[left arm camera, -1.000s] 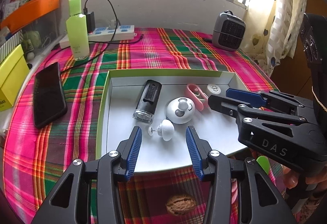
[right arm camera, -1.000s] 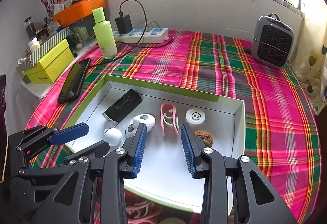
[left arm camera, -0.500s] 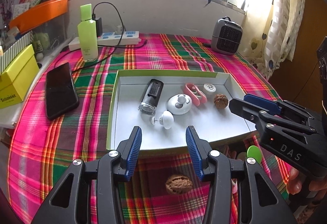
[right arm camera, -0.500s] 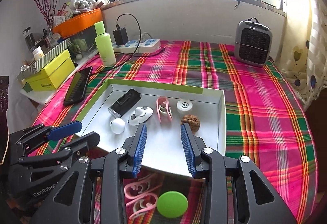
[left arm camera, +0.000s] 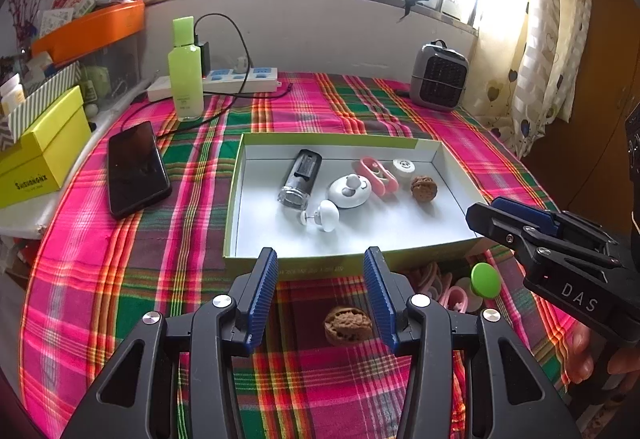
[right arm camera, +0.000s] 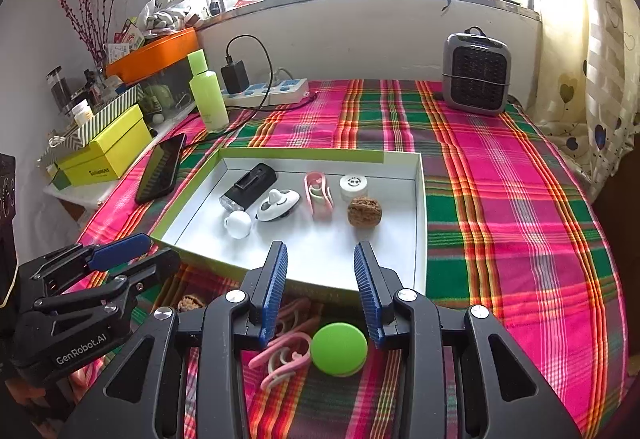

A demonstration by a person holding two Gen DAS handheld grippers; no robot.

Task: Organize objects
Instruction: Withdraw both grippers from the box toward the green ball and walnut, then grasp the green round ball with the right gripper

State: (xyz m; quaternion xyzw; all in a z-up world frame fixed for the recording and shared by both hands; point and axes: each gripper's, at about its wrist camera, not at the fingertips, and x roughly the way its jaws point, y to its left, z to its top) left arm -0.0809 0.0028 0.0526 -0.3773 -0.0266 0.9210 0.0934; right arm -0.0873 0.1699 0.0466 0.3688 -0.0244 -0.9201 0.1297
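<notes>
A white tray with a green rim (left arm camera: 234, 199) (right arm camera: 418, 223) holds a black light (left arm camera: 301, 177), a white round gadget (left arm camera: 349, 191), a white knob (left arm camera: 326, 215), a pink clip (left arm camera: 378, 175), a small white disc (left arm camera: 403, 169) and a walnut (left arm camera: 424, 189) (right arm camera: 364, 211). In front of the tray lie another walnut (left arm camera: 347, 325), a green disc (right arm camera: 339, 349) (left arm camera: 485, 280) and pink clips (right arm camera: 282, 355). My left gripper (left arm camera: 320, 291) is open and empty above the loose walnut. My right gripper (right arm camera: 321, 287) is open and empty above the green disc.
A black phone (left arm camera: 136, 167), a green bottle (left arm camera: 185, 79), a power strip (left arm camera: 232, 81) and a grey heater (left arm camera: 439, 77) stand on the plaid cloth. Yellow and orange boxes (left arm camera: 40, 151) sit at the left edge.
Both grippers have pulled back from over the tray toward the table's near edge. A walnut now lies in the tray's right part. The loose items in front have come into view.
</notes>
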